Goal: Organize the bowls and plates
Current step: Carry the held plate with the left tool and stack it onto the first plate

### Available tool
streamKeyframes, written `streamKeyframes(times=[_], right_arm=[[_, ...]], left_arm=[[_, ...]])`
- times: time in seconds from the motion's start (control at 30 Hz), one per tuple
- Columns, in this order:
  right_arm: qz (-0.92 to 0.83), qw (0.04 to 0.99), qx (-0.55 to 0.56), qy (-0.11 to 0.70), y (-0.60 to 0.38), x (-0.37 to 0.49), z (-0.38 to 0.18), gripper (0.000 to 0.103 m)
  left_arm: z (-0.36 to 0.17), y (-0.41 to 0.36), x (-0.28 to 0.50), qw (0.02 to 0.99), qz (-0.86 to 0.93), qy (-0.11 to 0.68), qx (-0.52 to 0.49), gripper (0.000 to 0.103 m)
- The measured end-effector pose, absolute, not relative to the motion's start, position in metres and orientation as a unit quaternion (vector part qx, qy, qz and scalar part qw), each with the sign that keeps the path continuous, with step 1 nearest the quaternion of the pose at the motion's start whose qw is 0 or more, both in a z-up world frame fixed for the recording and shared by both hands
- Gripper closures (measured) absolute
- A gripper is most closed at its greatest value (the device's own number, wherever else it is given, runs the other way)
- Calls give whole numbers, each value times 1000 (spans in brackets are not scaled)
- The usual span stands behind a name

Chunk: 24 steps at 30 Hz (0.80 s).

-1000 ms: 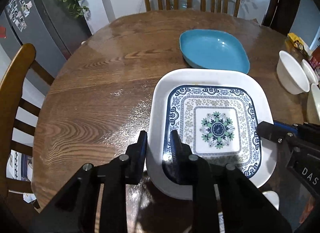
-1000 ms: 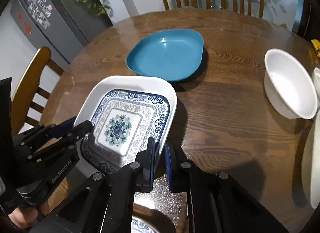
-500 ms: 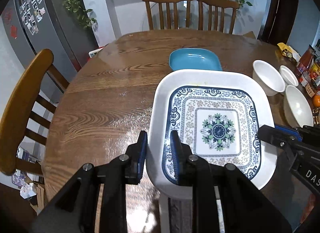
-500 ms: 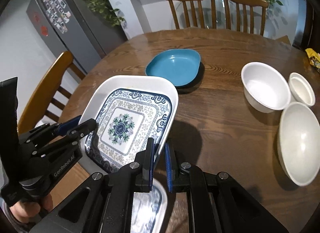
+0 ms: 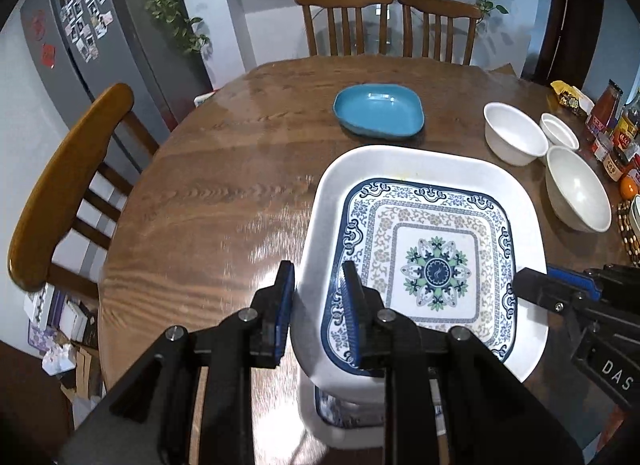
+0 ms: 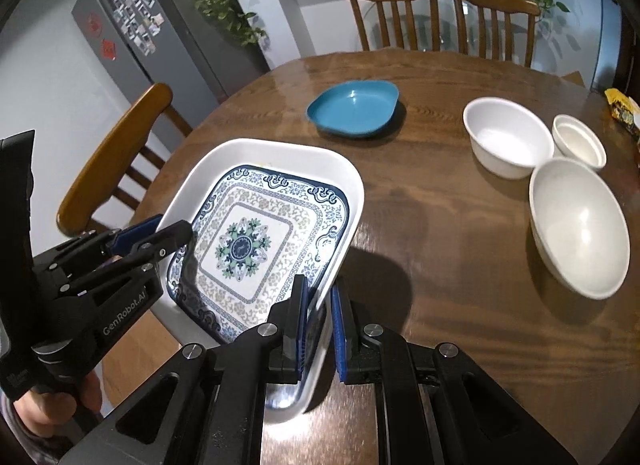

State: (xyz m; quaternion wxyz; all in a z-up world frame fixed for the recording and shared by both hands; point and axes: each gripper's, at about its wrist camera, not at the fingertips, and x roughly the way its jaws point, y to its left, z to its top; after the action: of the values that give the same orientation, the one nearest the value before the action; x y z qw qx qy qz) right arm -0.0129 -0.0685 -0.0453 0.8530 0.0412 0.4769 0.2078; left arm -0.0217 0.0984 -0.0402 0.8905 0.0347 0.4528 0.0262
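Observation:
A square white plate with a blue and green pattern hangs lifted over the near side of the round wooden table. My left gripper is shut on its left rim. My right gripper is shut on its right rim. Under the held plate, at the near edge, lies a second patterned plate, mostly hidden. A blue dish sits farther back on the table. Three white bowls stand to the right.
Wooden chairs stand at the left and at the far side. A grey fridge is at the back left. Bottles, jars and an orange crowd the table's right edge. A hand holds the left gripper.
Both grippers have risen and drawn back toward the near edge with the patterned plate between them. The blue dish and bowls now look farther away. The second patterned plate has come into view below.

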Motion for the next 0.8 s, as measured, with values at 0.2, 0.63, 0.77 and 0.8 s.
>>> streamKeyframes(times=[0.2, 0.63, 0.77, 0.8], right_arm=[[225, 837, 30, 497, -64, -24, -63, 90], [247, 810, -6, 532, -52, -33, -93, 90], [242, 807, -17, 538, -51, -33, -97, 90], [242, 807, -20, 538, -50, -34, -97, 90]], left_arm=[[-60, 101, -42, 877, 44, 478, 22, 82], [-92, 105, -64, 856, 66, 512, 3, 82], [-101, 103, -64, 851, 65, 521, 7, 82], [-102, 103, -65, 850, 65, 523, 7, 82]])
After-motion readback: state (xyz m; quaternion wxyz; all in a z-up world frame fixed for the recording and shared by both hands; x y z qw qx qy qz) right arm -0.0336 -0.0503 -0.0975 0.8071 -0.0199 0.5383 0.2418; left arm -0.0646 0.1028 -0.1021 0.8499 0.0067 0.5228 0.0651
